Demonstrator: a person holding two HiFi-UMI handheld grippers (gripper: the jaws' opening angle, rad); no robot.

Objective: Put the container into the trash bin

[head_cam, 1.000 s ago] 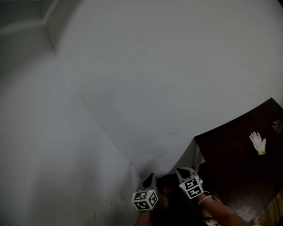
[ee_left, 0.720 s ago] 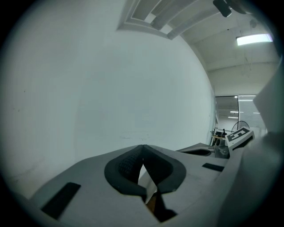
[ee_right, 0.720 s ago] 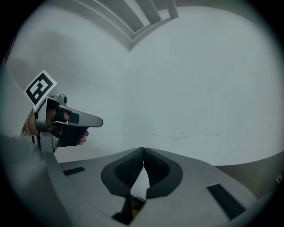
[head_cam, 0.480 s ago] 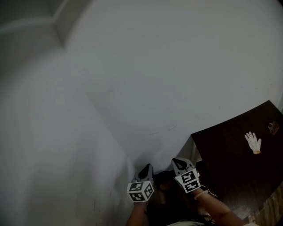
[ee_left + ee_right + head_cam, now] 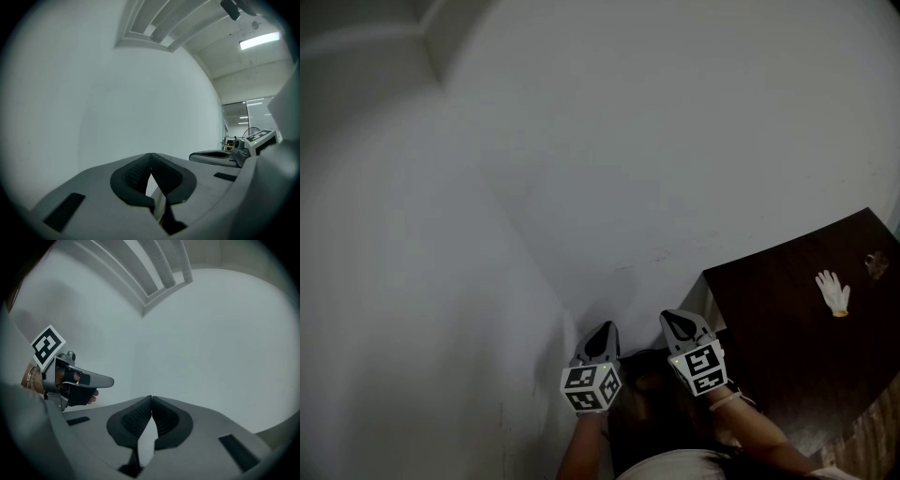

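Note:
No container and no trash bin show in any view. In the head view my left gripper [image 5: 602, 328] and right gripper [image 5: 675, 319] are held side by side at the bottom, pointing up at a bare white wall [image 5: 656, 150]. Both are shut with nothing between the jaws. In the left gripper view the left gripper [image 5: 151, 155] has its pads pressed together, and the right gripper [image 5: 220, 154] shows at the right. The right gripper view shows the right gripper [image 5: 151, 398] closed the same way, with the left gripper [image 5: 93, 379] and the hand holding it at the left.
A dark brown table [image 5: 787, 347] stands at the lower right, close to the right gripper. On it lie a white glove [image 5: 832, 292] and a small object [image 5: 874, 264] near the far edge. Two white walls meet in a corner [image 5: 534, 262]. A slatted ceiling vent [image 5: 159, 273] is overhead.
Both grippers have tilted upward: more ceiling vent shows in both gripper views and the table edge has left the right gripper view. They sit slightly higher in the head view. Jaws stayed shut.

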